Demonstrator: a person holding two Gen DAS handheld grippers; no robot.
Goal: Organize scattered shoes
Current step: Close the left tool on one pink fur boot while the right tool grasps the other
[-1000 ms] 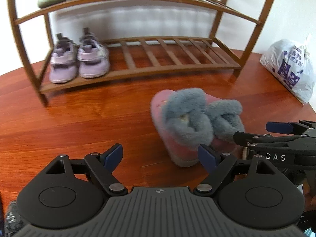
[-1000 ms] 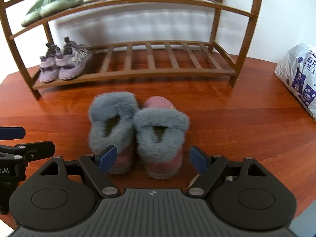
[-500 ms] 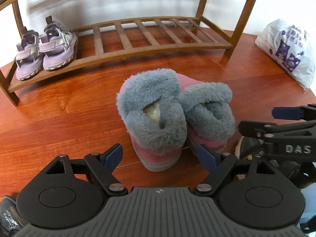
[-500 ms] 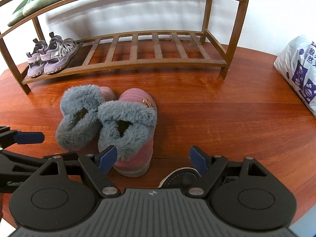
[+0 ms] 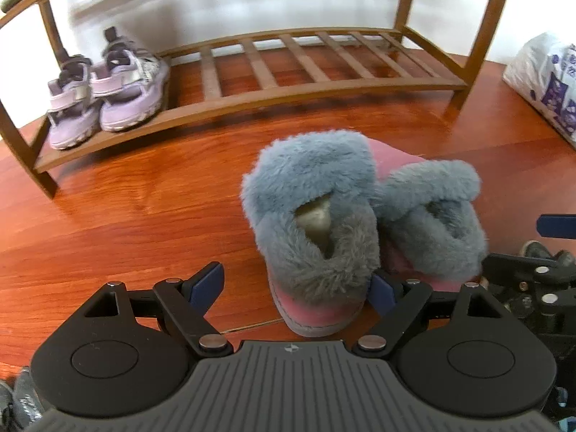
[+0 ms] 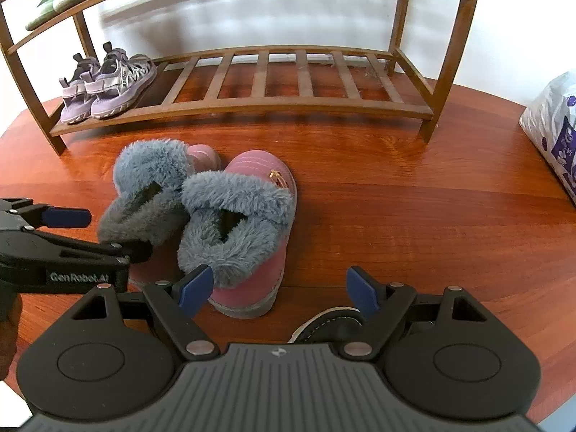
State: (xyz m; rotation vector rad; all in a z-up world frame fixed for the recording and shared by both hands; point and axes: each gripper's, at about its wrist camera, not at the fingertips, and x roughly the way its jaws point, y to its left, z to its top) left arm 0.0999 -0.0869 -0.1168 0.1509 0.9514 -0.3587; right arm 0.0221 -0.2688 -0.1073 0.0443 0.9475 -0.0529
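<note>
Both tools spread wide, gripping nothing: left tool (image 5: 295, 284) straddling left fur-lined pink boot (image 5: 316, 230), right tool (image 6: 277, 286) beside right boot (image 6: 244, 223)

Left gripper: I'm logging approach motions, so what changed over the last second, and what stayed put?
The left gripper has closed in on the left fur boot, whose heel now sits between its open fingers. The right gripper has drifted right and back, open, with the right boot by its left finger. Nothing has been grasped. Both boots, the sandals and the rack stayed put.
</note>
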